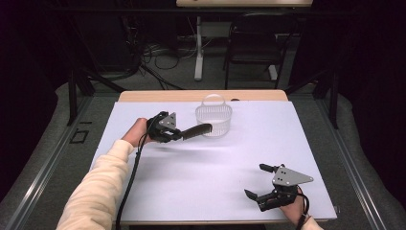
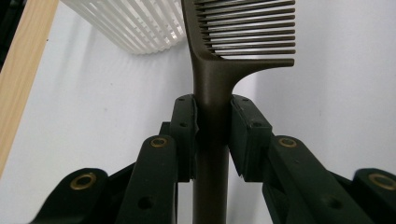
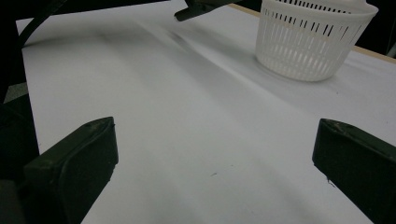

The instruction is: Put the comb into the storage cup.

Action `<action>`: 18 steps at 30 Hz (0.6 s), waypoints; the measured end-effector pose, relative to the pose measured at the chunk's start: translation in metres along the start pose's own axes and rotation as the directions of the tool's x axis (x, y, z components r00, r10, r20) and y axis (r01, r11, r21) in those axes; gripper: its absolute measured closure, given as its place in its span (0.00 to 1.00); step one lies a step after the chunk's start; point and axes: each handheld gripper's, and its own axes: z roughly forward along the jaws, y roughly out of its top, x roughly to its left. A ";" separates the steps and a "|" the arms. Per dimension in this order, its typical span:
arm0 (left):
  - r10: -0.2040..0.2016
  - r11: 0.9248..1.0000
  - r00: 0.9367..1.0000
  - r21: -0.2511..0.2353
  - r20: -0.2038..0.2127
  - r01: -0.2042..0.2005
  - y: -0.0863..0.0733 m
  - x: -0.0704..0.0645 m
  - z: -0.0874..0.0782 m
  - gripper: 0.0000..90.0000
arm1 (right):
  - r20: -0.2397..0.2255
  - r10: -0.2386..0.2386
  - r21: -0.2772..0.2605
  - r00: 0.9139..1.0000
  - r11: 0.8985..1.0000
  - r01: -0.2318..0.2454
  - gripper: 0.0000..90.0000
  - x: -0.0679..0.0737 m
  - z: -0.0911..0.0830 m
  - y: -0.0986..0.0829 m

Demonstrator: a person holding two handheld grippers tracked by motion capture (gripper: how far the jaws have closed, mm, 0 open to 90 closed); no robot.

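Overhead light is brightening the white counter (image 1: 215,182) while the far room is lying dim, a soft shadow is smearing beneath the left hand-held gripper (image 1: 178,136), and the near jaws are blurring in both gripper views.

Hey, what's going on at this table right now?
A person is working at a white-covered table with a gripper in each hand. The left gripper is shut on the handle of a dark comb and holds it out beside a white slatted basket, near its rim; the comb is not in the basket yet. The right gripper sits open near the table's front edge, holding nothing.
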 end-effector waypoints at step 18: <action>-0.095 0.995 0.995 -0.047 -0.037 0.093 0.001 -0.001 -0.006 0.81 | 0.007 0.003 0.004 1.000 1.000 -0.003 0.00 -0.001 0.000 0.000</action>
